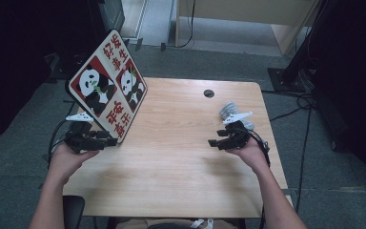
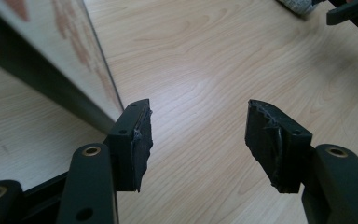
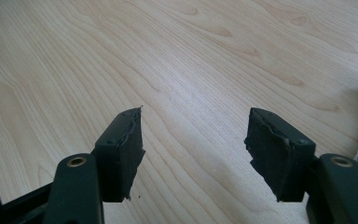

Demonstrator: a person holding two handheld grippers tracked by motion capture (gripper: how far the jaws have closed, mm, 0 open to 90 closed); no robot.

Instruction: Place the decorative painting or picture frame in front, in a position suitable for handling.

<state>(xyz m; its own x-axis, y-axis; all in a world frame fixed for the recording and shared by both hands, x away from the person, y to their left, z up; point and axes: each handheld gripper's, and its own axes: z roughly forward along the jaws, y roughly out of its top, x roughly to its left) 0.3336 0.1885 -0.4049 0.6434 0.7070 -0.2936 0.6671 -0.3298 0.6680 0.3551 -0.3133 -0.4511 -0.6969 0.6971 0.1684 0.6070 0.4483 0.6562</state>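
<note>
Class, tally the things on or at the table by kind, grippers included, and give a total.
Panda boards: 1
Grey bundles: 1
Grippers, left gripper and right gripper: 2
Total: 4

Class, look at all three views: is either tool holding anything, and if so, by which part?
Nothing is held. The left tool and right tool both stand open over the wooden table; the tilted panda-printed board stands beside the left tool, ungripped.

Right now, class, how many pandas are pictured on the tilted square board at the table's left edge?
2. One panda is on the left red panel of the board, holding green bamboo; the other panda is on the right red panel beside it.
</note>
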